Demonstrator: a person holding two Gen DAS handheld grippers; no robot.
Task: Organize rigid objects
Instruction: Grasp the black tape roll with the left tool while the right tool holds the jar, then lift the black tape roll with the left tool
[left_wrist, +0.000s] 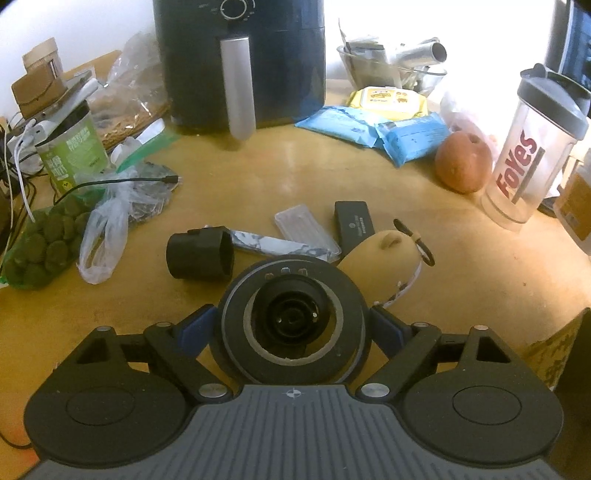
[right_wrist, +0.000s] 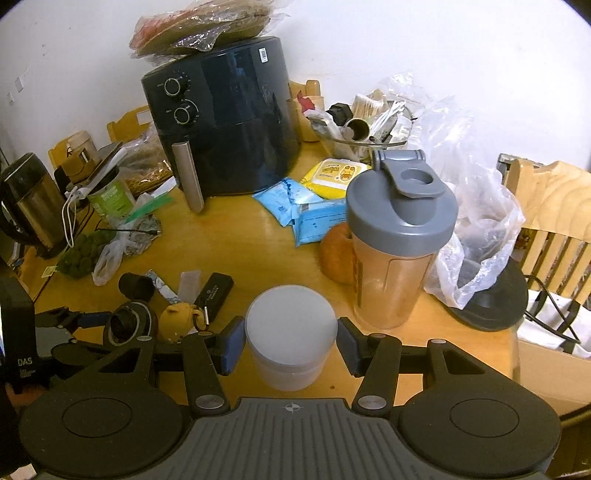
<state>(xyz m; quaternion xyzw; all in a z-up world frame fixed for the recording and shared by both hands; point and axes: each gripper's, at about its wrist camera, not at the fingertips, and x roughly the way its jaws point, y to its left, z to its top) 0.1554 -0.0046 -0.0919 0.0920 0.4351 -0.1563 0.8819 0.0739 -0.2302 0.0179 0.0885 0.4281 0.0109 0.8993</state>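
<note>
In the left wrist view my left gripper (left_wrist: 291, 326) has its blue pads against both sides of a black round ring-shaped part (left_wrist: 295, 354), low over the wooden table (left_wrist: 258, 177). That same black round part (right_wrist: 127, 323) shows at the far left of the right wrist view. My right gripper (right_wrist: 291, 345) is shut on a white jar (right_wrist: 291, 332) with a frosted lid, pads touching its sides. Just beyond the left gripper lie a black cup (left_wrist: 201, 254) on its side, a marbled bar (left_wrist: 273, 245), a clear case (left_wrist: 306, 229), a black flat box (left_wrist: 354, 225) and a yellow pouch (left_wrist: 373, 254).
An air fryer (right_wrist: 221, 129) stands at the back. A grey-lidded shaker bottle (right_wrist: 399, 236) and an apple (right_wrist: 334, 254) stand just beyond the jar, with a plastic bag (right_wrist: 476, 236) to the right. Blue packets (left_wrist: 369, 127), a green tub (left_wrist: 74, 155) and cables crowd the edges.
</note>
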